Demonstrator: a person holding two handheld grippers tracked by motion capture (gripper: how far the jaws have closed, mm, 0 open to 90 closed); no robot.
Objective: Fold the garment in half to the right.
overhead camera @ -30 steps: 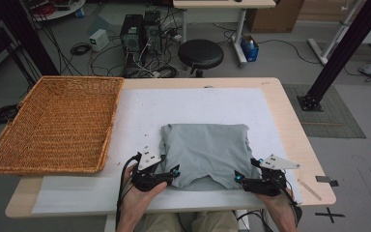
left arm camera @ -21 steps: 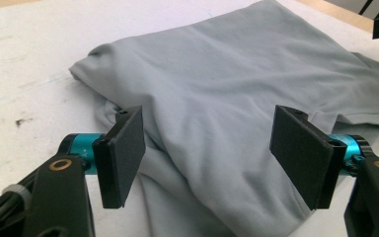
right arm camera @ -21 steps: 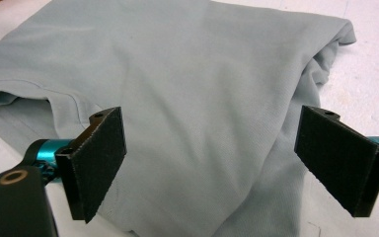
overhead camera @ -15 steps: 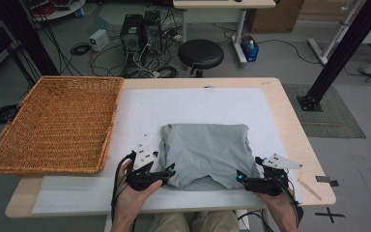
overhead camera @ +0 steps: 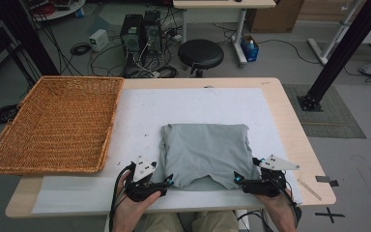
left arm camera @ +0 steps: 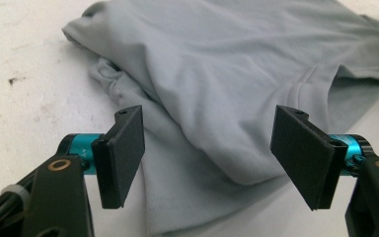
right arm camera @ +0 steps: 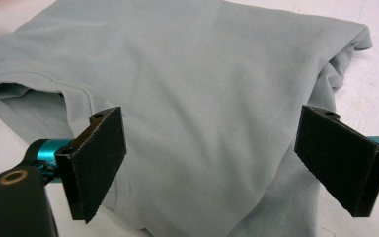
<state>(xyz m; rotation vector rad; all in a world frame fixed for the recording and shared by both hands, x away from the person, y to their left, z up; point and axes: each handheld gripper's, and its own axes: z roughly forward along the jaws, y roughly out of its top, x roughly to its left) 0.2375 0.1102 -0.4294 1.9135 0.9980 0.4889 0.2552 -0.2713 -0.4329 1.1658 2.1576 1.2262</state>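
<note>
Both tools, the left gripper (overhead camera: 168,180) and right gripper (overhead camera: 237,180), sit at the near corners of the folded grey shirt (overhead camera: 205,150) on the white mat (overhead camera: 140,116) beside the wicker basket (overhead camera: 53,123) in the high view. From the left gripper view, spread jaws frame the shirt's layered edge (left arm camera: 212,163); the right gripper view likewise shows jaws wide over the cloth (right arm camera: 202,123), so the grasp seems pending, and next each should slide under all layers and pinch.

Grey T-shirt (overhead camera: 205,152): folded into a rough rectangle, lying flat on the white mat (overhead camera: 198,104) covering the table. Sits right of centre, toward the near edge, its near hem close to that edge. Soft knit, lightly creased. Layers overlap; a sleeve opening gapes at the near side. Bunched folds along the left edge.
</note>
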